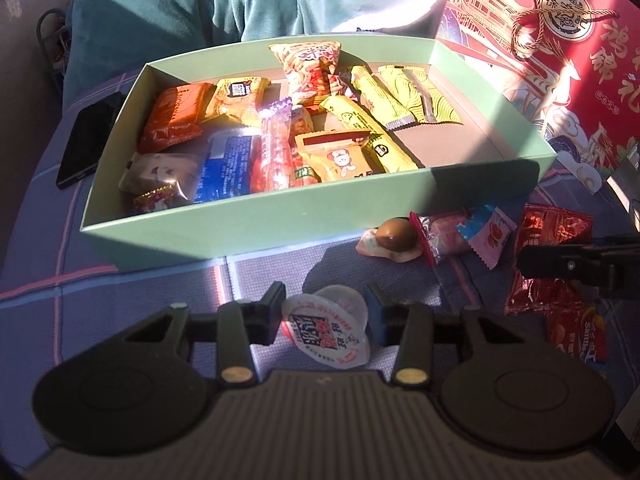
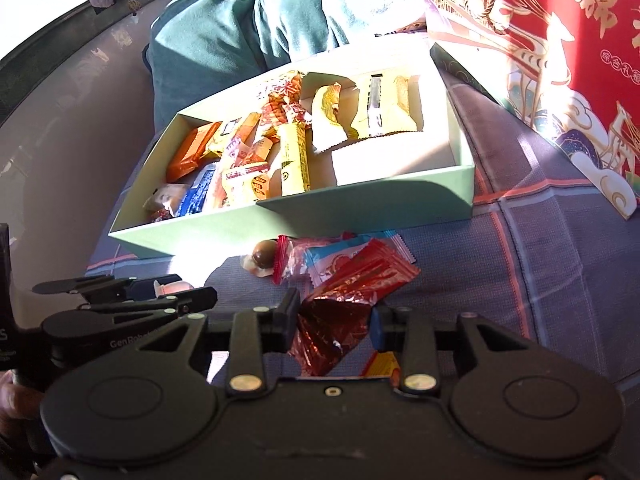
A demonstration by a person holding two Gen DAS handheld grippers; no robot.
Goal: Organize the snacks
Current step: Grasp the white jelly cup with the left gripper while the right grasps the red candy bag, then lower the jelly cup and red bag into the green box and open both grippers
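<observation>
One green box (image 1: 280,220), one phone (image 1: 86,140), roughly fifteen snack packets inside.

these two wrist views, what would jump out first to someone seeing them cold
The mint green box crammed with orange, yellow and blue snack packets fills the middle, with the big red gift bag glowing in sunlight behind its right end. Up close, the left gripper pinches a small jelly cup and the right gripper clamps a crinkly red foil packet, with loose sweets on the plaid cloth in front of the box.
</observation>
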